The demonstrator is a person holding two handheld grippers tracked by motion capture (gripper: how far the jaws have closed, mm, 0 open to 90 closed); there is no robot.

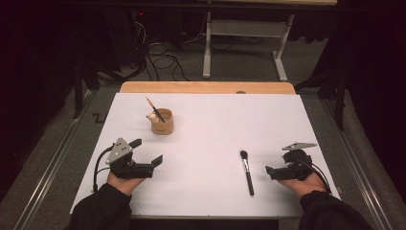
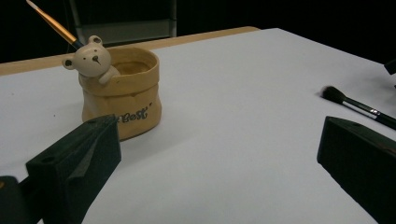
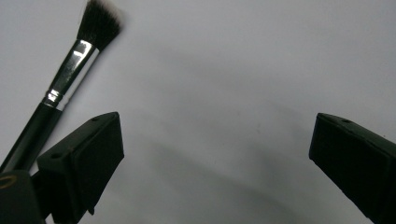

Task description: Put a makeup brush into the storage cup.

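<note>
White table [image 1: 206, 191]: makeup brush [image 1: 247, 171] just beside right hand-held gripper [image 1: 269, 171].

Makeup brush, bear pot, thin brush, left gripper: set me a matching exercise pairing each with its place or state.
Things:
1. makeup brush
2. bear pot
3. thin brush
4. left gripper

Places or states:
a. standing tilted inside the pot
b. open, holding nothing
c. lying flat on the white sheet beside the right gripper
d. upright on the sheet, ahead of the left hand

Pairs: 1-c, 2-d, 3-a, 4-b
</note>
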